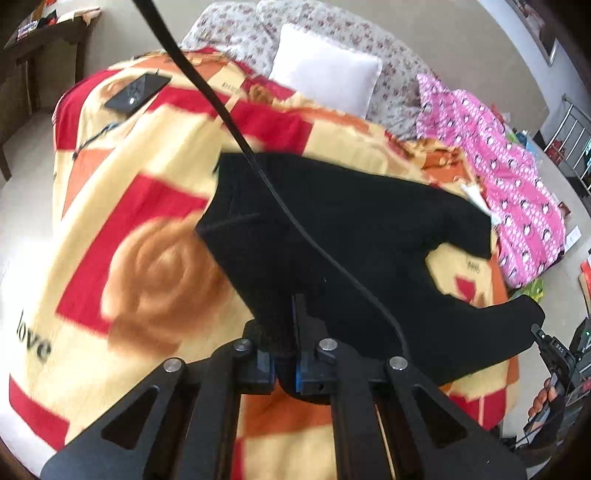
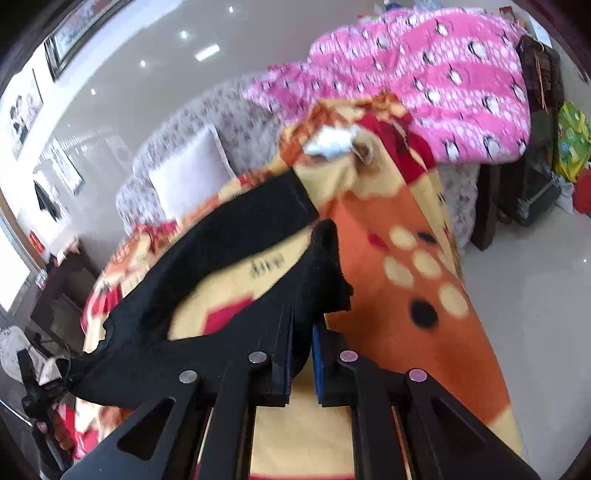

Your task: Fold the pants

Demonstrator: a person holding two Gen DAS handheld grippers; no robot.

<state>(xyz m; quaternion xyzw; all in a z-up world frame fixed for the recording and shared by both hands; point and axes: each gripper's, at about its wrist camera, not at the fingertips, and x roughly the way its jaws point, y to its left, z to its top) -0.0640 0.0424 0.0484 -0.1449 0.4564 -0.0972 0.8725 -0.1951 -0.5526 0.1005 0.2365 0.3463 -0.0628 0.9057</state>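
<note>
Black pants (image 1: 332,229) lie spread over a yellow, red and orange blanket (image 1: 147,192) on the bed. My left gripper (image 1: 286,332) is shut on a bunched edge of the pants, lifted a little. My right gripper (image 2: 301,332) is shut on the end of one pant leg (image 2: 325,269); the other leg (image 2: 236,229) lies flat beyond it. The right gripper also shows at the far right of the left wrist view (image 1: 543,338), at the tip of that leg. The left gripper appears at the lower left of the right wrist view (image 2: 37,373).
A white pillow (image 1: 325,70) and floral bedding (image 1: 236,26) lie at the head of the bed. A pink patterned quilt (image 1: 509,184) lies at the right. A black flat device (image 1: 136,92) sits on the blanket. A dark table (image 1: 40,48) stands at the left.
</note>
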